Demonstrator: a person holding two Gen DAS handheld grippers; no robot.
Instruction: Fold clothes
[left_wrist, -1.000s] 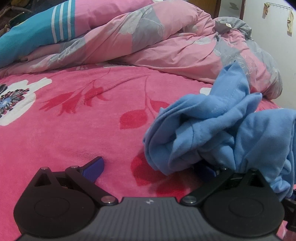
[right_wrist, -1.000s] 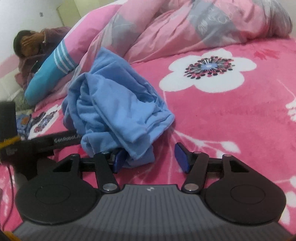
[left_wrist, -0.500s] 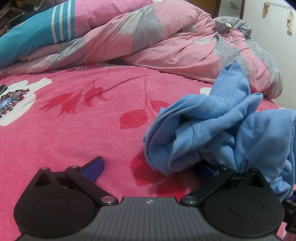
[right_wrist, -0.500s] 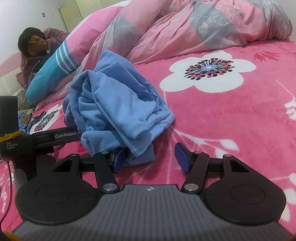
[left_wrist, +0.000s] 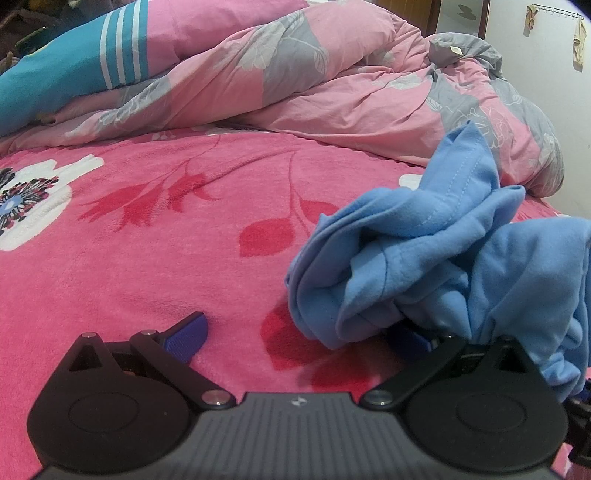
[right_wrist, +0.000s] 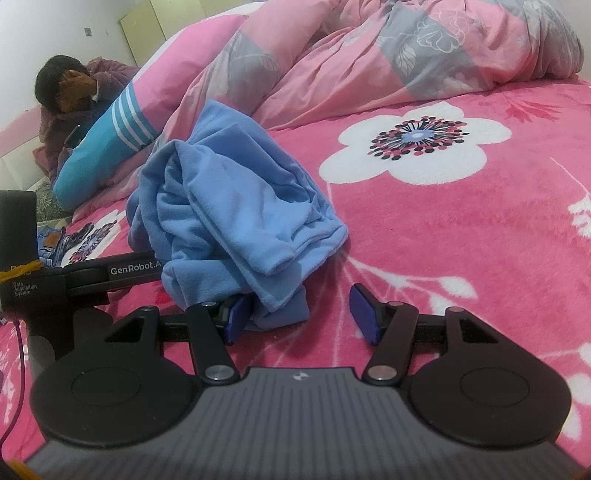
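We have a crumpled blue garment (right_wrist: 236, 221) lying in a heap on the pink flowered blanket (right_wrist: 461, 240), left of centre in the right wrist view and at the right edge in the left wrist view (left_wrist: 443, 258). Our right gripper (right_wrist: 303, 314) stands released, jaws apart, with a hem of the cloth just touching its left pad (right_wrist: 236, 317) at the lower middle of the frame. Our left gripper (left_wrist: 299, 332) is spread wide too; its right pad is hidden under the heap, so nothing is clamped. The risk we see: closing here would pinch several bunched layers at once, and lifting would drag up a knot, not one edge. The plush blanket may also get caught in the jaws. The two tools sit close together, so they could bump as we spread the cloth
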